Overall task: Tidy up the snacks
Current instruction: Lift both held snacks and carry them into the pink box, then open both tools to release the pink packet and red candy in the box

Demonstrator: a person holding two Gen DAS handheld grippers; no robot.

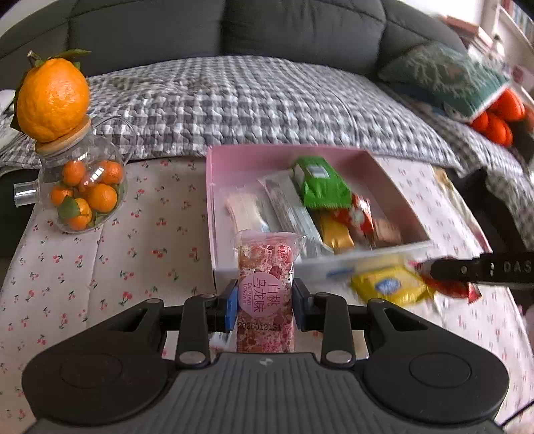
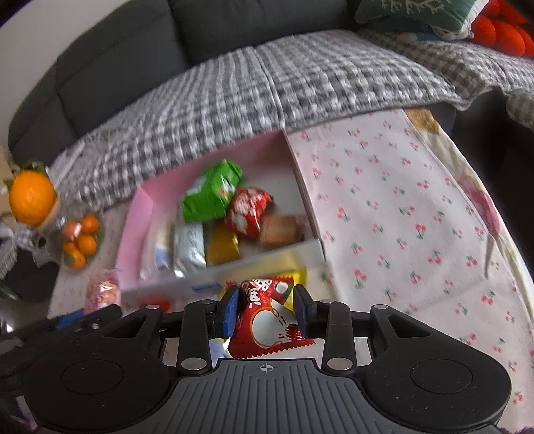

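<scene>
Clamping a pink snack bar (image 1: 265, 293), the left hand-held gripper (image 1: 265, 302) is hovering before the pink box (image 1: 213, 207); the right hand-held gripper (image 2: 267, 312) is pinching a red packet (image 2: 270, 320) (both need lifting clear over the near wall, releasing gently).

snacks (image 1: 320, 207) in box (image 1: 213, 187) | teapot (image 1: 80, 187) left of box | sofa (image 1: 267, 30) behind

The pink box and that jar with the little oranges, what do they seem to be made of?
The pink box looks like thin matte cardboard: flat, straight walls with sharp folded corners and no shine. The jar looks like clear glass: the small oranges show through it, bright glints sit on its curve, though clear plastic cannot be ruled out. Its lid looks like pale, unvarnished wood.
</scene>
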